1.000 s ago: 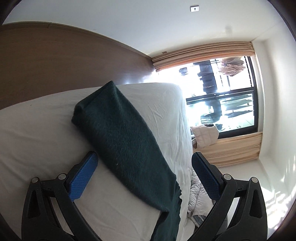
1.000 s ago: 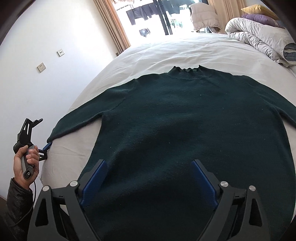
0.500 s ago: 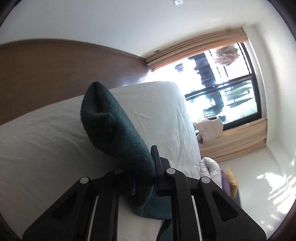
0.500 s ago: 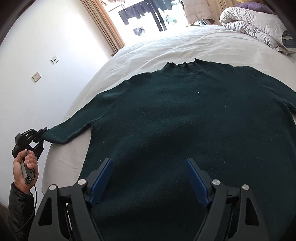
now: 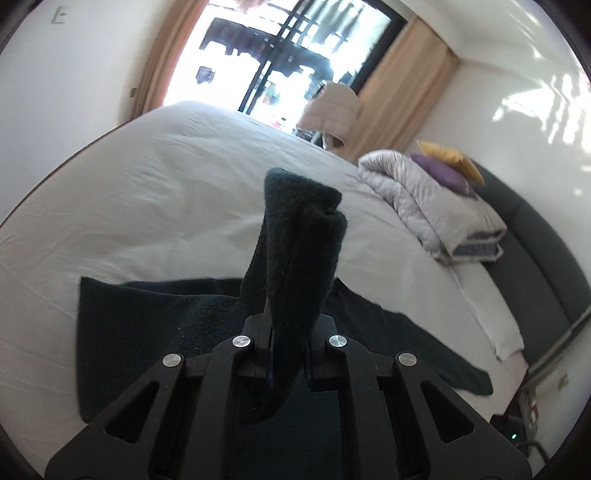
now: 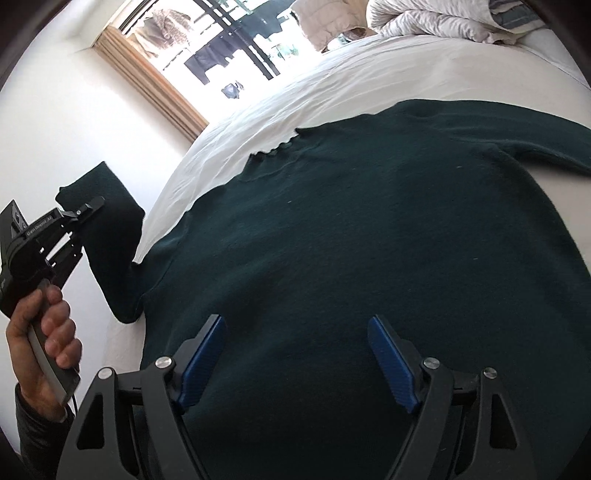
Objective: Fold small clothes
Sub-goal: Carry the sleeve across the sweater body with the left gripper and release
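Pinching knit dark-green sweater (image 6: pixel 369 236) sleeve (image 5: pixel 299 251), left gripper (image 5: pixel 286 332); right gripper (image 6: pixel 295 354) agape above

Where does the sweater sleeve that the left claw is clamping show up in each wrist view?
Left wrist view: the sleeve stands up at centre frame, pinched in the left claw.
Right wrist view: the same sleeve is at the left edge, lifted off the bed by the left claw.
Shared landmark: the folded grey duvet beyond the sweater.
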`<state>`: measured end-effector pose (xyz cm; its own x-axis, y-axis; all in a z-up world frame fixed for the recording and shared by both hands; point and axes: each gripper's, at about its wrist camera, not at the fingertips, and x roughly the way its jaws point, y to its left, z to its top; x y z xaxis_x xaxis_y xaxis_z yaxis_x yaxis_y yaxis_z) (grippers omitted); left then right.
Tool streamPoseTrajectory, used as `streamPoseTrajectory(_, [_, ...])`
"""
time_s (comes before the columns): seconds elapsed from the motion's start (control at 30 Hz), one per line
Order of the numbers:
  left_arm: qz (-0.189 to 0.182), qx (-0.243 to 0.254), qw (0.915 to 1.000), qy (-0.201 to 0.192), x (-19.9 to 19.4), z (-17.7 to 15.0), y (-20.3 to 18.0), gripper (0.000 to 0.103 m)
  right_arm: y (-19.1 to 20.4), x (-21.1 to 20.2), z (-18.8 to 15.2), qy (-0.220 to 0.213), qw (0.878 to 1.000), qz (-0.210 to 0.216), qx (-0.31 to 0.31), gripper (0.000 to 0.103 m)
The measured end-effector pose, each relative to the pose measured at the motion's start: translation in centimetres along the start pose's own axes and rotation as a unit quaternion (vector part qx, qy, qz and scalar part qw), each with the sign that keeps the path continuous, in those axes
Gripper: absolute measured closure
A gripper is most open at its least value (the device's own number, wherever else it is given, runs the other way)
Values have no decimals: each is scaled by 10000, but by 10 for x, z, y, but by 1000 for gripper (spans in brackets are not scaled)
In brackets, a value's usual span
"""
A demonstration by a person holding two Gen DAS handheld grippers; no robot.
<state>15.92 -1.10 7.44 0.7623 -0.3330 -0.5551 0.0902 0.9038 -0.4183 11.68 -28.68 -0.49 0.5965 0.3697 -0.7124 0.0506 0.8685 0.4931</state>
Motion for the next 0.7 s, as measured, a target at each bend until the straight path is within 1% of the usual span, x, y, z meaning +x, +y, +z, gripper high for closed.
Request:
streamPoseTrajectory(0.03, [51, 244, 9996, 141, 15, -20, -23, 94, -9, -2, 5, -15, 10000, 13, 92, 21])
streamPoseTrajectory(0.07, [177, 519, 9982, 262, 29, -33, -43, 94, -17, -4, 9, -22, 9998, 25, 171, 21])
streamPoseTrajectory(0.1, [326, 759, 9959, 377, 43, -61, -61, 94, -26, -5, 15, -16, 9996, 43, 262, 21])
streamPoseTrajectory(0.13, [477, 965, 9928, 522, 59, -87, -71, 94, -32, -5, 21, -7, 9995, 75, 317, 18])
streamPoseTrajectory(0.17, [588, 1069, 9900, 708, 73, -100, -79, 94, -38, -4, 26, 1, 9993, 99, 356, 13])
streamPoseTrajectory(0.2, [629, 1103, 9878, 898, 86, -115, -87, 94, -43, -3, 33, 12, 9991, 117, 407, 11])
streamPoseTrajectory(0.23, [674, 1153, 9849, 1103, 99, -135, -80, 93, -46, 0, 38, 33, 9989, 147, 440, 7])
streamPoseTrajectory(0.27, [751, 1200, 9811, 1320, 114, -145, -68, 93, -47, 3, 42, 58, 9987, 196, 473, 7])
streamPoseTrajectory(0.3, [781, 1243, 9784, 1458, 120, -155, -65, 92, -49, 9, 47, 99, 9982, 275, 525, 7])
streamPoseTrajectory(0.37, [769, 1374, 9786, 1328, 113, -164, -67, 91, -53, 18, 53, 148, 9976, 393, 555, 7])
streamPoseTrajectory(0.4, [707, 1366, 9787, 1357, 109, -165, -70, 86, -51, 25, 58, 183, 9971, 466, 577, 7])
streamPoseTrajectory(0.47, [551, 1216, 9803, 1457, 89, -150, -53, 58, -47, 33, 64, 221, 9963, 619, 560, 7])
streamPoseTrajectory(0.5, [467, 1175, 9814, 1446, 87, -139, -50, 24, -44, 40, 67, 266, 9956, 697, 559, 5])
streamPoseTrajectory(0.53, [404, 1201, 9819, 1410, 84, -129, -43, 8, -40, 45, 68, 296, 9952, 744, 557, 4])
streamPoseTrajectory(0.63, [111, 1285, 9799, 1525, 76, -114, -35, 8, -26, 59, 73, 392, 9941, 869, 517, 4])
streamPoseTrajectory(0.7, [-2, 1140, 9820, 1506, 60, -112, -29, 8, -20, 69, 77, 490, 9932, 915, 534, 4])
